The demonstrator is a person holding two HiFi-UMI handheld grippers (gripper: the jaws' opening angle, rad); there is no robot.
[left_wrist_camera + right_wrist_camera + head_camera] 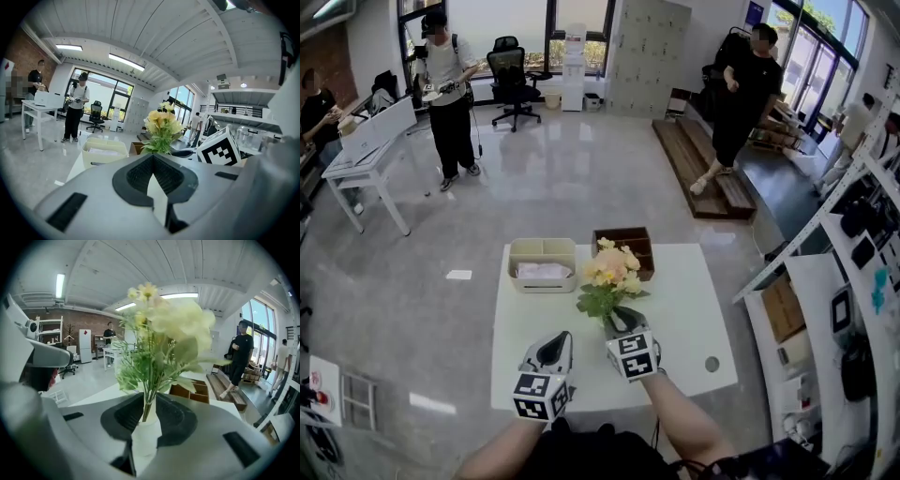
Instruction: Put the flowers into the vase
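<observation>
Flowers (612,269) are up in the white vase (146,430) on the white tabletop (694,309), glossy office floor (534,187) all round, right gripper (149,404) with fingers (126,416) released either side of the vase neck, left gripper (551,349) with fingers (140,176) clenched on nothing near the vase.

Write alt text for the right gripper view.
Pale yellow flowers with green leaves stand in a white vase, close up, between the open jaws of the right hand-held gripper. Behind them are a brown box and a person in black walking through a bright office.
</observation>
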